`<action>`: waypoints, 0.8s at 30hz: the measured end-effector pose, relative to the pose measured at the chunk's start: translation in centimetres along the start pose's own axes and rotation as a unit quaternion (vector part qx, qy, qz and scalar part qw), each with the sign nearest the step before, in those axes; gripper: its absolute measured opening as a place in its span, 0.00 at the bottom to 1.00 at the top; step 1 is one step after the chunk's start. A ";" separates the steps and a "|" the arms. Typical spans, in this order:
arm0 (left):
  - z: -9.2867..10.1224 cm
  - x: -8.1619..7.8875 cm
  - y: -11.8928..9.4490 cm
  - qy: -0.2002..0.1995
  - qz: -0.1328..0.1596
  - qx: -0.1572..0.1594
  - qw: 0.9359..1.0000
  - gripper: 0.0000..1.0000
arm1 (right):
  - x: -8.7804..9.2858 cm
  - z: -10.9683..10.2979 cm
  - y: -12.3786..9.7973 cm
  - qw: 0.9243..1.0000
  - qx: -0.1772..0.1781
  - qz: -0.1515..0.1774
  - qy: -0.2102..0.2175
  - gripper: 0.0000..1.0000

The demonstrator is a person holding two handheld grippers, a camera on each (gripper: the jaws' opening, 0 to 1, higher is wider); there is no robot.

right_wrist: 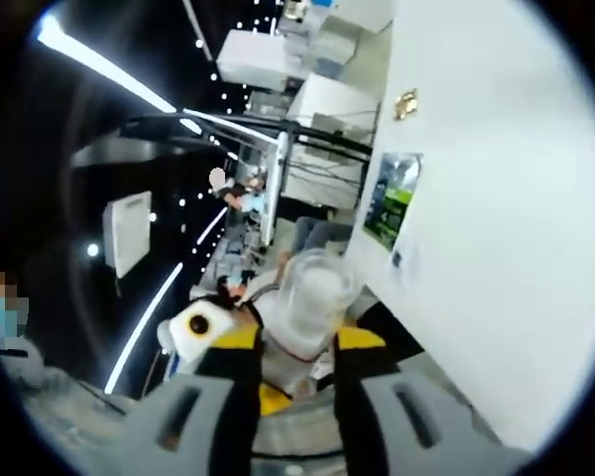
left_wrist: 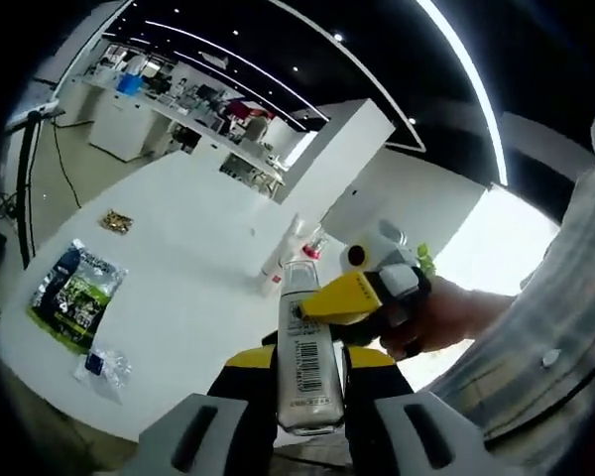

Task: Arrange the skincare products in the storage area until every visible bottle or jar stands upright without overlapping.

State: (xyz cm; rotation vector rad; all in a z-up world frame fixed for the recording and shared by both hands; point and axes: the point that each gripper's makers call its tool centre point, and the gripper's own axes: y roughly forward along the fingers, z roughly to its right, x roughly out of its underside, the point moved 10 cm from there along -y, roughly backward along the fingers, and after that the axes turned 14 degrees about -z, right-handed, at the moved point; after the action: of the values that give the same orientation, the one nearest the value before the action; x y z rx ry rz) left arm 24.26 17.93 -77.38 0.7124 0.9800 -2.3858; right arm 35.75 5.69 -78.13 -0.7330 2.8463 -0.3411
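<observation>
The white surface (left_wrist: pixel 188 248) carries a green-and-black packet (left_wrist: pixel 76 294) near its edge. Above that surface, lifted clear, a barcode-labelled bottle (left_wrist: pixel 307 362) is pinched in the left claw (left_wrist: pixel 308 369). The right claw (right_wrist: pixel 299 349) clamps the same bottle's clear cap (right_wrist: pixel 312 297).

No wording can be read. The tall clear plastic bottle with a white label (left_wrist: pixel 308 362) carries a black barcode, its digits too small to make out. Left of that bottle, the dark and green printed pouch (left_wrist: pixel 74 294) bears lettering blurred beyond reading.
</observation>
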 end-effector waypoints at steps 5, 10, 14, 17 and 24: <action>0.0 -1.9 0.0 0.040 -0.016 -0.002 0.999 0.23 | -0.7 -1.1 -0.6 0.999 0.010 0.041 0.015 0.25; 0.7 -3.3 0.7 0.096 -0.034 0.001 0.995 0.23 | -0.6 -1.7 -2.0 0.996 0.027 0.084 0.026 0.25; 1.0 -3.4 1.1 0.130 -0.045 0.003 0.990 0.23 | 0.2 -1.8 -2.6 0.993 0.034 0.105 0.041 0.24; 0.8 -3.1 0.8 0.127 -0.035 0.013 0.991 0.23 | 0.3 -2.1 -2.4 0.993 0.037 0.108 0.034 0.24; -0.3 -1.5 -0.8 0.009 -0.011 0.069 0.998 0.25 | -0.1 -3.6 0.0 0.995 0.066 0.043 -0.064 0.21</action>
State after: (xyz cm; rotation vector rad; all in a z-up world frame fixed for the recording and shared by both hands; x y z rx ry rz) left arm 25.06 18.96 -76.23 0.7772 0.8407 -2.4896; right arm 35.04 6.40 -74.69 -0.5826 2.6943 -0.4469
